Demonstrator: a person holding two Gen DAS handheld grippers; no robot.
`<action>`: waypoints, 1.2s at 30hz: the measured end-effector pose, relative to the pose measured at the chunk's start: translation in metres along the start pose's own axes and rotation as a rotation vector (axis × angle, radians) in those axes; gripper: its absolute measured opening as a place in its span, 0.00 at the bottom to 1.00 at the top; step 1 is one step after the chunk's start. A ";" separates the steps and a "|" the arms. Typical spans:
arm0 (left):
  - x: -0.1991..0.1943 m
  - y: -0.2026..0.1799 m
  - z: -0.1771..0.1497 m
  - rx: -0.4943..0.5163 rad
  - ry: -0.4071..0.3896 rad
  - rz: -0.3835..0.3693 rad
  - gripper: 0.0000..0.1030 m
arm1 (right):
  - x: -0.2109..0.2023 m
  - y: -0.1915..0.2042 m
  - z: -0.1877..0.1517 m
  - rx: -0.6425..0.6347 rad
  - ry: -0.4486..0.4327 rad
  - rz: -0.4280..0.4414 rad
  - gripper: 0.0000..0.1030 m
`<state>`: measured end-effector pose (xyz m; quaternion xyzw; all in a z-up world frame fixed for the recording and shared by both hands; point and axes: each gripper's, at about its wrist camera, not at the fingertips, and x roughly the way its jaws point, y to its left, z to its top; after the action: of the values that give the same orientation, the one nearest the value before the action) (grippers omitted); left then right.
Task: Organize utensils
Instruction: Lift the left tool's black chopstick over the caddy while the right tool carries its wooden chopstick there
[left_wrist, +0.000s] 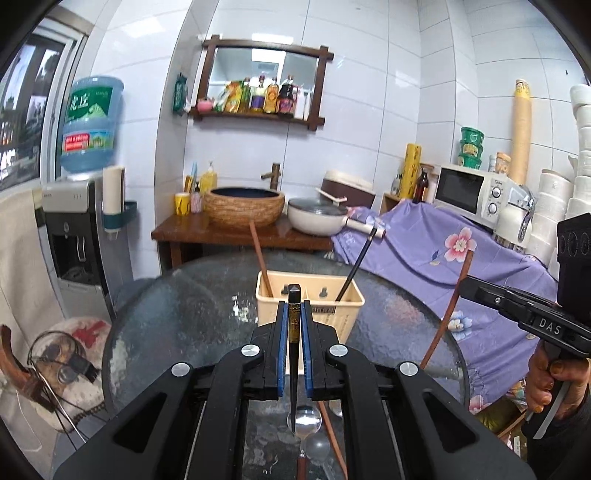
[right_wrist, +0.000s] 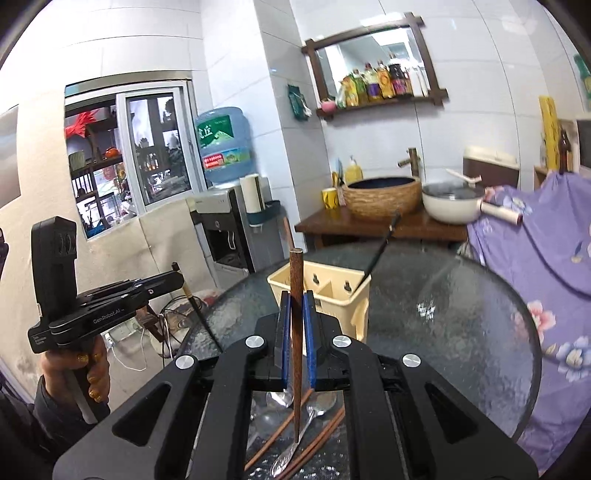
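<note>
A white-tiled kitchen holds a round glass surface (left_wrist: 192, 317), with a water dispenser at about nine o'clock and a lilac flowered cloth (left_wrist: 436, 254) draped over furniture at three o'clock. On the glass, near its middle, stands a cream plastic utensil caddy (left_wrist: 343, 314) with a divider. A brown chopstick (left_wrist: 260, 258) leans in its left compartment and a black chopstick (left_wrist: 356, 264) leans out toward one o'clock from its right compartment.

The left tongs (left_wrist: 294, 314) are closed down to a narrow gap, the blue pads pinching a dark black-and-gold chopstick (left_wrist: 294, 354) held upright, its tip hanging above a metal spoon (left_wrist: 303, 421) lying on the glass. The right tongs (right_wrist: 294, 317) are likewise squeezed almost together on a brown wooden chopstick (right_wrist: 295, 332), also upright, just in front of the caddy. Beneath them, at six o'clock in the right wrist view, loose brown chopsticks (right_wrist: 317, 439) and spoons (right_wrist: 295, 446) lie crossed on the glass.

Each wrist view also catches the other tongs from the side, raised above the edge of the glass.
</note>
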<state>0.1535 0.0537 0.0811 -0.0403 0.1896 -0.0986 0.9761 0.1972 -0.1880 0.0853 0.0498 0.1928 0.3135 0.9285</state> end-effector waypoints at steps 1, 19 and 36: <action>0.001 -0.001 0.005 0.007 -0.006 -0.002 0.07 | 0.001 0.002 0.004 -0.008 -0.003 0.004 0.07; 0.018 -0.004 0.119 -0.013 -0.115 -0.064 0.07 | 0.031 0.010 0.128 -0.036 -0.091 0.049 0.07; 0.117 0.002 0.111 -0.031 -0.072 0.058 0.07 | 0.108 -0.037 0.122 0.033 -0.087 -0.113 0.07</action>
<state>0.3022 0.0357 0.1408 -0.0535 0.1569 -0.0658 0.9840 0.3445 -0.1496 0.1547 0.0678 0.1599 0.2550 0.9512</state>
